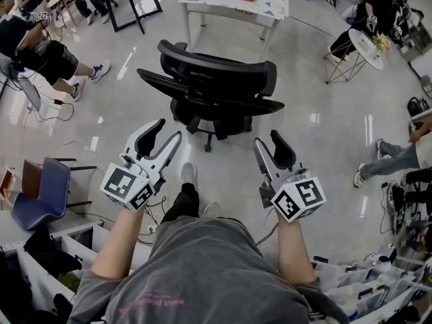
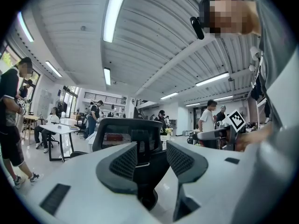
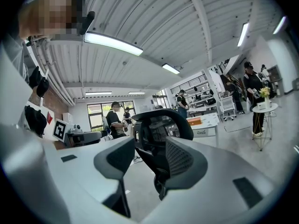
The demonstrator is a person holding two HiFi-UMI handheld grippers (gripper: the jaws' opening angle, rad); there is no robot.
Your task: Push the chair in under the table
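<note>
Left gripper (image 1: 169, 130) and right gripper (image 1: 268, 139) hung empty, jaws apart, just short of the chair (image 1: 216, 86), whose back faced them, well apart from the table (image 1: 196, 4). An off-centre push could swing it sideways into a table leg. The glossy grey floor (image 1: 115, 106) ran through a busy workshop with people around.

Bright ceiling strips, fisheye-warped edges

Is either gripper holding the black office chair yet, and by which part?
Nothing is held: the left gripper and right gripper are open and empty, short of the backrest of the black mesh office chair.
</note>
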